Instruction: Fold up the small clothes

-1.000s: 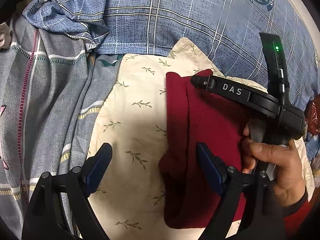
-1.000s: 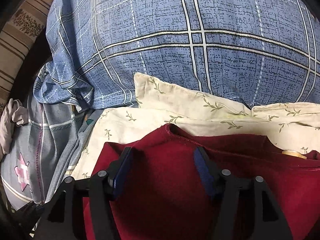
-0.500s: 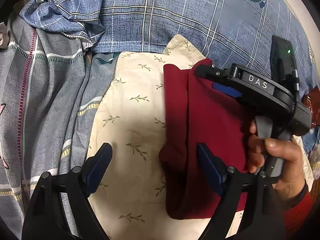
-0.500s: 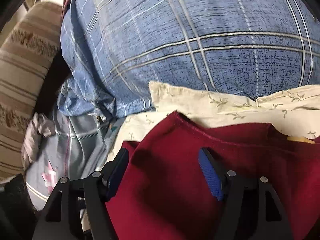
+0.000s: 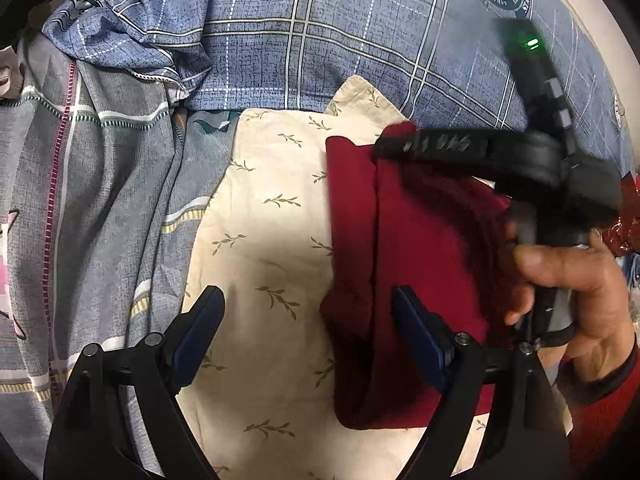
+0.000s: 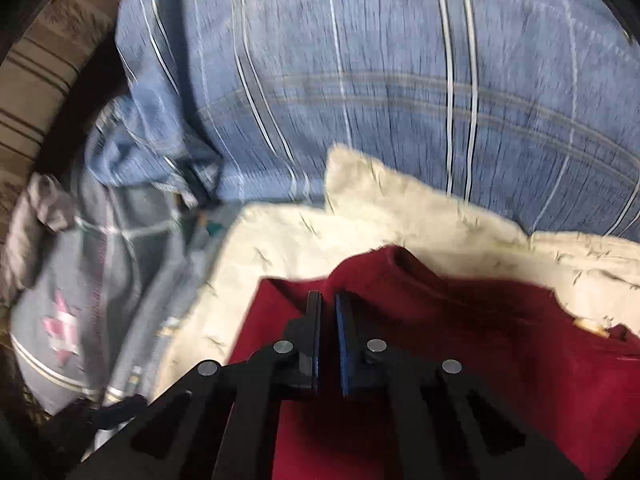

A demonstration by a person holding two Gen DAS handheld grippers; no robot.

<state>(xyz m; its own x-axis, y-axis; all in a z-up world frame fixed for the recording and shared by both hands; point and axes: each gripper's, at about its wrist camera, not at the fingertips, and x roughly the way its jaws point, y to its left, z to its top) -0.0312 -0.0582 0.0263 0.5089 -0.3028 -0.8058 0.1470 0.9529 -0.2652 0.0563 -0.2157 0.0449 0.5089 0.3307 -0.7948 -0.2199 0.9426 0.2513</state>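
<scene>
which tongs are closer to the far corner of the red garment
Right. The right tongs sit closed at the red garment far corner; the left tongs hang open above its near end.

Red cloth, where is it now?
In the left wrist view, the red cloth lies right of centre on the cream sheet, below the blue plaid bedding.

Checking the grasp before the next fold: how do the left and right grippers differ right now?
The left gripper is wide open; the right gripper has its fingers nearly together, with no cloth visibly between them. The left straddles the red garment's edge and the cream cloth; the right sits over the garment's far corner. Both have black frames and blue pads.
</scene>
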